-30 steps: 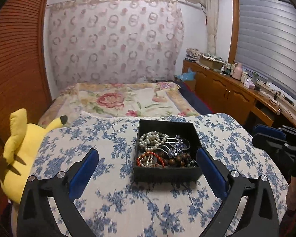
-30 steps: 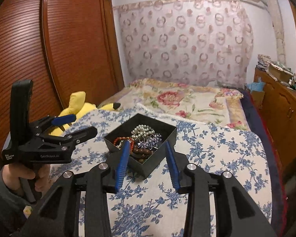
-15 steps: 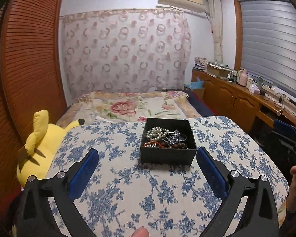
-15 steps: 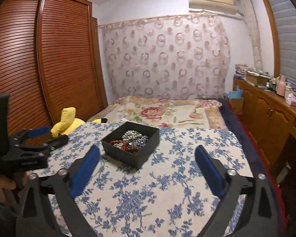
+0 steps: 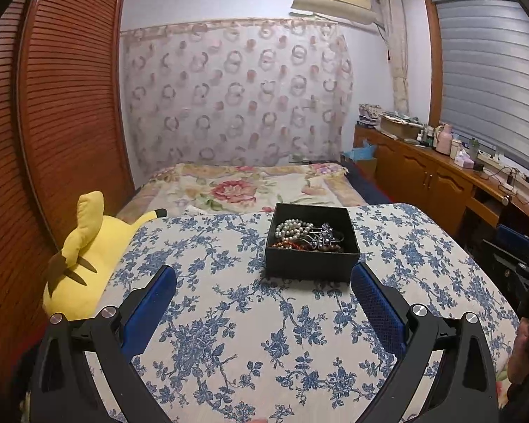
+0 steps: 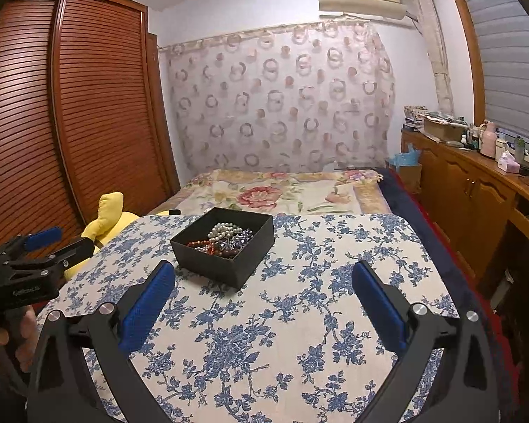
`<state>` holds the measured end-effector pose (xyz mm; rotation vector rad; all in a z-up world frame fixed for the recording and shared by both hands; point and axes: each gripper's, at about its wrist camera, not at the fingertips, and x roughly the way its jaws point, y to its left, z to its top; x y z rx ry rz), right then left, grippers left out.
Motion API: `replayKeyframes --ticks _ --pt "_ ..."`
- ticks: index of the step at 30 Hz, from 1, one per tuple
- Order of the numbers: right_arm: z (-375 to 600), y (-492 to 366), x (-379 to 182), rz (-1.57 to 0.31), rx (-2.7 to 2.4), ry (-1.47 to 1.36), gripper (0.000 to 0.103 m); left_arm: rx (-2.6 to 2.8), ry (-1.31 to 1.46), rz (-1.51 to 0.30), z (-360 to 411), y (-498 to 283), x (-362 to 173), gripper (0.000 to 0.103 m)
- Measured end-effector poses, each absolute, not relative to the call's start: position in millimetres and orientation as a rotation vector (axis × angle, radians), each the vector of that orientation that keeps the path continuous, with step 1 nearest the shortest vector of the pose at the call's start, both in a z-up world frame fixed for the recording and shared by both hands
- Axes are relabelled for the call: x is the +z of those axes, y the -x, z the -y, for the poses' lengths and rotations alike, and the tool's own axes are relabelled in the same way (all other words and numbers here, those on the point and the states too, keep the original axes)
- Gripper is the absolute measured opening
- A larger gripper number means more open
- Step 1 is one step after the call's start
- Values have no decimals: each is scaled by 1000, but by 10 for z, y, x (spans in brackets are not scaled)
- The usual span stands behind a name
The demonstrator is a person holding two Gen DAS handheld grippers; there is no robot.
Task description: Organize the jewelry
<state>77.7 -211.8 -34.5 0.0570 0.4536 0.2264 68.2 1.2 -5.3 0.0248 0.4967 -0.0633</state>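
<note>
A black open box (image 5: 312,262) sits on the blue-flowered tablecloth (image 5: 229,335); it also shows in the right wrist view (image 6: 225,264). It holds a white pearl strand (image 5: 291,227), red beads (image 5: 285,245) and a dark crystal hair clip (image 5: 326,234). My left gripper (image 5: 263,275) is open and empty, just short of the box's near wall. My right gripper (image 6: 263,271) is open and empty, with the box ahead and to its left. The left gripper also shows at the left edge of the right wrist view (image 6: 53,243).
A yellow plush toy (image 5: 84,257) lies at the table's left edge. A bed with a flowered cover (image 5: 250,187) lies beyond the table. A wooden cabinet with clutter (image 5: 441,172) runs along the right wall. A slatted wardrobe (image 5: 53,123) stands on the left.
Both grippers have pulled back from the box and lifted. The right gripper, nearly shut at the box a second ago, has opened wide. The jewelry stays in the box.
</note>
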Motion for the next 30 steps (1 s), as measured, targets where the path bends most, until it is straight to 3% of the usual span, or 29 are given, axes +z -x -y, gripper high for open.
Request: replayKeyframes --ticks 30 --pt "2111 -782 -372 -450 208 -54 101 -86 -17 -470 39 -600 6 96"
